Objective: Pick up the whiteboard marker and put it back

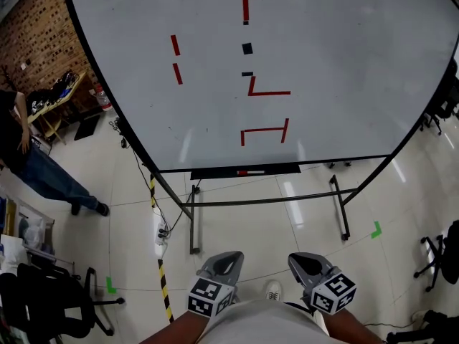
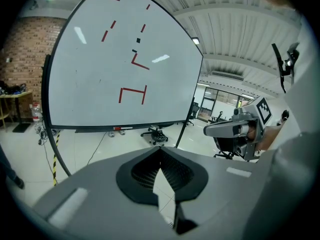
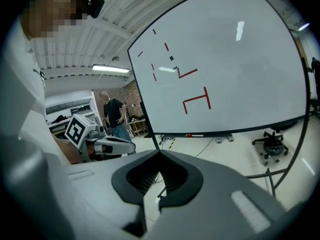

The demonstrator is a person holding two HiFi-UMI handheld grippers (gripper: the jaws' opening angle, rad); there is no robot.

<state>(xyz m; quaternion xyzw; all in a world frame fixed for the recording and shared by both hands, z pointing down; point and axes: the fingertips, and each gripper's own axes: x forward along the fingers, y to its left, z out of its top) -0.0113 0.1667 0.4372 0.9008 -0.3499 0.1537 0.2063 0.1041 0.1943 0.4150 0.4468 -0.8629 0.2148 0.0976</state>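
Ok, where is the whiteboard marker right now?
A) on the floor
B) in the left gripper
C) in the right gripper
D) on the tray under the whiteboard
D: the marker lies on the tray under the whiteboard; the left gripper and right gripper are shut and empty.

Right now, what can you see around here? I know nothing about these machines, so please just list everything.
whiteboard: one, white with red strokes, on a black stand straight ahead
tray: one, black, along the whiteboard's bottom edge
whiteboard marker: one, red and white, lying on the tray
striped tape: one strip, black and yellow, on the floor left of the stand
tape marks: two, green, on the floor, one on each side
power strip: one, white, on the floor beside the striped tape
office chairs: at least two, black, far left and far right
bystander: one, blue jeans, at the left
left hand-held gripper: grey, jaws together, empty
right hand-held gripper: grey, jaws together, empty
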